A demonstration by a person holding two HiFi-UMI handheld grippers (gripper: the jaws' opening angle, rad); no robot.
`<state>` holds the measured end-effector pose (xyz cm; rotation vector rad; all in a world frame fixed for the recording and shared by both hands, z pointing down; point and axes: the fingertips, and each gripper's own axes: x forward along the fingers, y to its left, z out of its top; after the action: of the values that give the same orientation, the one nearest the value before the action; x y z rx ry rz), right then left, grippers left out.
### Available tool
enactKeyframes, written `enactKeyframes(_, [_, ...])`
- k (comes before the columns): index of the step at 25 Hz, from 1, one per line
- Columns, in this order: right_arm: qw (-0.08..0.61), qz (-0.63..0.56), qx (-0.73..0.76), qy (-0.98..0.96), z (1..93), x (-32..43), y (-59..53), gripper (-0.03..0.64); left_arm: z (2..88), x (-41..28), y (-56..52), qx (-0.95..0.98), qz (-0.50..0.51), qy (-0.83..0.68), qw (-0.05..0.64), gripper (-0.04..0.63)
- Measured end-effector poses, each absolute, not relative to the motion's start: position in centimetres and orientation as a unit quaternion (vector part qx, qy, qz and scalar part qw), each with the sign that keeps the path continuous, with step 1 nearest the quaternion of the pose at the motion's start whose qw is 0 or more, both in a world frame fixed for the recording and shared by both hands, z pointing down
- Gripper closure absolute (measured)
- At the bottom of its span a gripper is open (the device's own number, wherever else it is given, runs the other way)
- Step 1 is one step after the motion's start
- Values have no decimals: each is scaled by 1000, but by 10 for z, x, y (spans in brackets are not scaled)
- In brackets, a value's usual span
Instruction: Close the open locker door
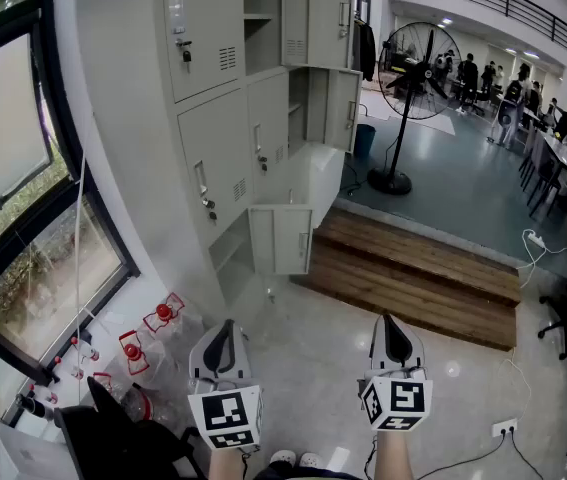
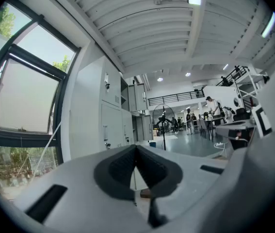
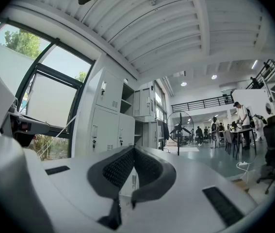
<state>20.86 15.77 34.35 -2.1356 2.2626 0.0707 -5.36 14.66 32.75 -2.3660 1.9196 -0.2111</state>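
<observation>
A bank of grey lockers (image 1: 225, 118) stands ahead on the left, and several of its doors hang open. The lowest open door (image 1: 281, 238) is near the floor; another open door (image 1: 344, 109) is at mid height and a third open door (image 1: 331, 16) is above it. My left gripper (image 1: 224, 328) and right gripper (image 1: 392, 322) are low in the head view, well short of the lockers, side by side. Both are shut with nothing between the jaws. The lockers (image 2: 112, 116) show beyond the left gripper (image 2: 136, 147), and the lockers (image 3: 109, 116) also beyond the right gripper (image 3: 133, 149).
A wooden step (image 1: 418, 271) runs right of the lockers. A standing fan (image 1: 415, 63) is behind it. Water bottles with red caps (image 1: 153, 330) lie on the floor at the left by the window (image 1: 23, 218). People stand at tables (image 1: 563, 148) at the far right.
</observation>
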Motion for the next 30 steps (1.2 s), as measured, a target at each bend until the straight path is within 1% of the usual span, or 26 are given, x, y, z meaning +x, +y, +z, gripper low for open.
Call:
enactKeyframes(13, [14,21,-687,726,346,212,158,598,328,-50,146,-777,-71,624,46,594])
enactKeyframes(20, [29,7,-703,710,347,223,158,597,329,-50,145,-774,-76,626,48,594])
enactKeyframes(27, [36,3,-681,731,349,219,154,590,328,-49,147,-766,-68,637,42,594])
enactKeyframes(28, [40,-1,-674,738,350,217,153,533,328,-49,147,-765,-68,639,42,594])
enactKeyframes(29, [42,-4,-665,746,351,215,152,424,328,-48,148,-764,-68,640,42,594])
enactKeyframes(30, [42,-6,-657,753,352,214,151,413,329,-46,148,-763,-69,641,41,594])
